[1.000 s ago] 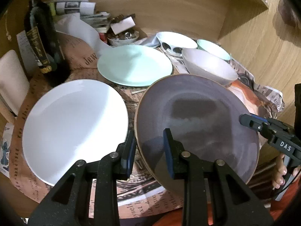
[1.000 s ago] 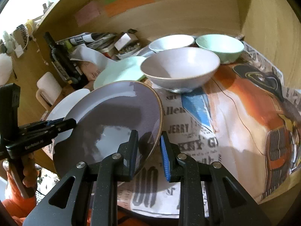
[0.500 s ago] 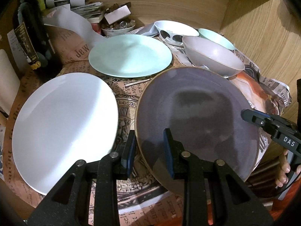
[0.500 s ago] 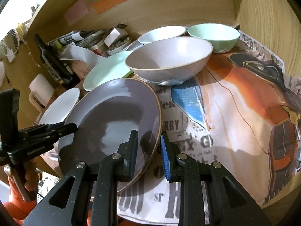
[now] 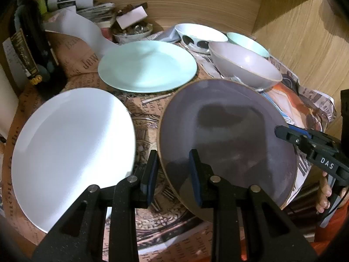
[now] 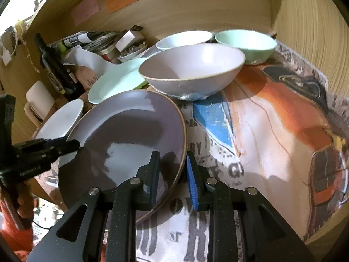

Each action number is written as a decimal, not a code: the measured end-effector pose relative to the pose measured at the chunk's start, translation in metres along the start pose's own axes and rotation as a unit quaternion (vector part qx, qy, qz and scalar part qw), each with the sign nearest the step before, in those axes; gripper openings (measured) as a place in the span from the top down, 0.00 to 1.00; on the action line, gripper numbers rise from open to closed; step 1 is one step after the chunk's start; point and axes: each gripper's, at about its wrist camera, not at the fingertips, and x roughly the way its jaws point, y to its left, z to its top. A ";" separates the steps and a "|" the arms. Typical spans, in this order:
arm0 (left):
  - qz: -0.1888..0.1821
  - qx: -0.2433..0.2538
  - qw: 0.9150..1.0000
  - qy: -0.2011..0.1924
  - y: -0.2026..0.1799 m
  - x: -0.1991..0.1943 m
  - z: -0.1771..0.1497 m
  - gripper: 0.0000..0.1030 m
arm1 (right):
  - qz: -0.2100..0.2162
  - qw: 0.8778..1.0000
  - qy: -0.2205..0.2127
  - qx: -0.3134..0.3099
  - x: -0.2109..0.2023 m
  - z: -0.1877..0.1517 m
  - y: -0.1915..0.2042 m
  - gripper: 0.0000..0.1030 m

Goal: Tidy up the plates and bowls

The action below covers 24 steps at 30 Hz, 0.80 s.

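Wooden walls close in behind and to the right of our newspaper-covered table [image 6: 272, 131]. Since a second ago we have tipped the purple plate [image 5: 229, 135] flatter, the left gripper [image 5: 172, 174] and right gripper [image 6: 172, 174] each nearly closed astride its rim, apparently gripping it. The white plate [image 5: 72, 148] sits just beside, the mint plate [image 5: 148, 65] and purple bowl [image 6: 192, 67] close behind, so room is tight.

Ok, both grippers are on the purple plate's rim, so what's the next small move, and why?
Probably lift the purple plate a little and carry it left over the white plate. The left gripper and right gripper straddle opposite rims, so it looks held from both sides. The white plate lies bare right beside it, and stacking plates on plates fits the job, with the bowls grouped behind.
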 end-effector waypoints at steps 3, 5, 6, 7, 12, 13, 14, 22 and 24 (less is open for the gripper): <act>0.012 0.000 1.000 -0.022 0.001 -0.011 0.001 0.72 | -0.004 1.000 -0.012 -0.001 -0.008 0.004 -0.001 0.78; 0.012 -0.002 0.999 -0.032 0.002 -0.018 0.003 0.72 | -0.003 1.000 -0.027 0.001 -0.016 0.009 -0.001 0.77; 0.014 -0.002 0.999 -0.038 0.003 -0.022 0.004 0.72 | -0.003 0.999 -0.034 -0.001 -0.020 0.011 0.000 0.76; 0.017 -0.002 0.999 -0.045 0.004 -0.027 0.004 0.71 | -0.003 0.999 -0.042 -0.004 -0.024 0.014 0.002 0.74; 0.030 -0.005 0.996 -0.083 0.009 -0.050 0.007 0.47 | 0.011 0.996 -0.080 -0.028 -0.042 0.026 0.022 0.54; 0.033 -0.007 0.995 -0.089 0.011 -0.054 0.007 0.43 | 0.013 0.996 -0.085 -0.034 -0.044 0.028 0.027 0.53; 0.037 -0.010 0.994 -0.098 0.014 -0.060 0.007 0.42 | 0.016 0.995 -0.090 -0.041 -0.046 0.031 0.032 0.52; 0.067 -0.039 0.986 -0.148 0.042 -0.092 0.007 0.12 | 0.054 0.988 -0.120 -0.078 -0.050 0.051 0.074 0.31; 0.080 -0.041 0.984 -0.157 0.049 -0.097 0.005 0.11 | 0.061 0.986 -0.125 -0.087 -0.048 0.055 0.085 0.24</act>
